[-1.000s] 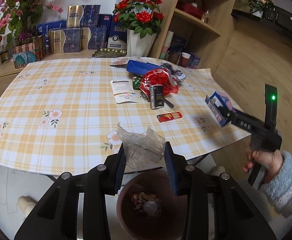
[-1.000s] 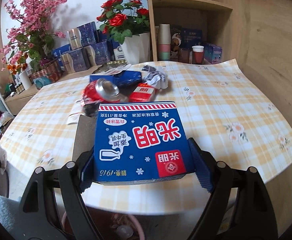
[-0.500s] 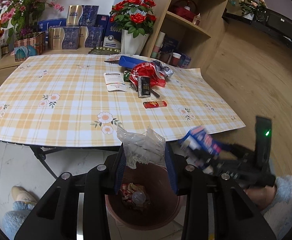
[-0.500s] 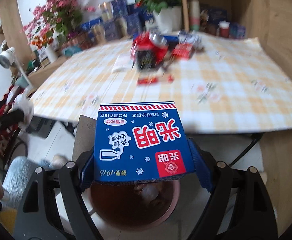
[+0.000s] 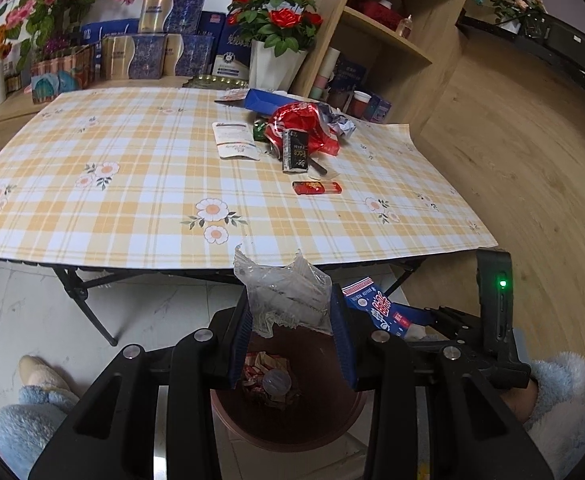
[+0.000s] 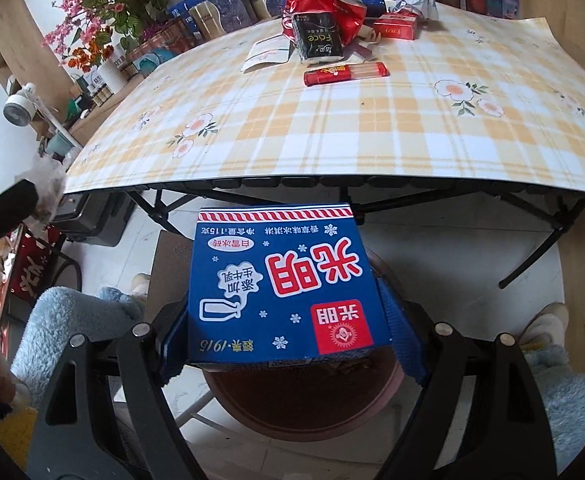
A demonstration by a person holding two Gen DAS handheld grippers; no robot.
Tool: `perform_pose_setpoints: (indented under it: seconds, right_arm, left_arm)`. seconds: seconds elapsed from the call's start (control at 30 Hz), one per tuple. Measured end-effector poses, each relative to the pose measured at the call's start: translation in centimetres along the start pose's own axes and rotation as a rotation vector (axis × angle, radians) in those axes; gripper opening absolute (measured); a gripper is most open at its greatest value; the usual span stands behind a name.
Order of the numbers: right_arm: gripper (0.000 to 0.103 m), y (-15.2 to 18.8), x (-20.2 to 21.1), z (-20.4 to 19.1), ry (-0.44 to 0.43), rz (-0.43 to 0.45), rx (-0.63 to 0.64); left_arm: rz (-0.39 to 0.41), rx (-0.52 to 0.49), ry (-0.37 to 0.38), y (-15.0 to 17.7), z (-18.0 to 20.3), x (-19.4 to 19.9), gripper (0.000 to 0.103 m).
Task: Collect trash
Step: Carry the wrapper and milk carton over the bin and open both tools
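Observation:
My left gripper is shut on a crumpled clear plastic wrapper, held over the brown trash bin on the floor in front of the table. My right gripper is shut on a blue ice-cream carton, which hangs over the same trash bin. In the left wrist view the blue carton and the right gripper show just right of my left fingers. More trash lies on the table: a crushed red can, a black packet, a red lighter, a white pouch.
The checked tablecloth overhangs the folding table's near edge. Boxes, flower vases and a wooden shelf stand behind it. Slippered feet in fluffy blue trousers flank the bin. The bin holds some wrappers.
Both grippers moved back off the table and sank over the bin. The right one tilted downward with the carton and now sits close beside the left one.

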State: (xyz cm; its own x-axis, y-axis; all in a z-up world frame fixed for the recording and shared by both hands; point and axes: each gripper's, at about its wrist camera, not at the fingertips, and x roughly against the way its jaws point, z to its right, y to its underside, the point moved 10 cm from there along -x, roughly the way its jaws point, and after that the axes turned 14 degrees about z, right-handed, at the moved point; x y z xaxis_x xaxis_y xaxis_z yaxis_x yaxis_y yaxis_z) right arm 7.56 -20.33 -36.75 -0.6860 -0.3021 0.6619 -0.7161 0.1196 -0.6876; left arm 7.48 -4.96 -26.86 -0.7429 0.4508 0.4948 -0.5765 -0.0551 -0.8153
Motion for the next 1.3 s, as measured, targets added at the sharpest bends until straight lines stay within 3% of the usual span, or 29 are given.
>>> perform_pose_setpoints:
  seconds: [0.4, 0.8, 1.17, 1.27, 1.3]
  right_arm:
    - [0.084, -0.2, 0.3, -0.2, -0.015, 0.031, -0.015]
    - [0.095, -2.3, 2.2, 2.3, 0.071, 0.153, -0.072]
    - [0.096, -2.4, 2.4, 3.6, 0.112, 0.164, -0.098]
    - [0.096, -2.3, 2.4, 3.6, 0.115, 0.162, -0.102]
    - [0.096, -2.3, 2.4, 3.7, 0.116, 0.161, -0.102]
  left_arm:
    - [-0.021, 0.018, -0.002, 0.8, -0.5, -0.6, 0.036]
    - [-0.061, 0.015, 0.011, 2.0, -0.1, -1.5, 0.036]
    - [-0.089, -0.007, 0.046, 2.7, 0.9, -2.0, 0.038]
    - [-0.091, -0.017, 0.057, 2.8, 1.4, -2.0, 0.051]
    - [-0.089, -0.024, 0.056, 2.8, 1.5, -1.9, 0.061]
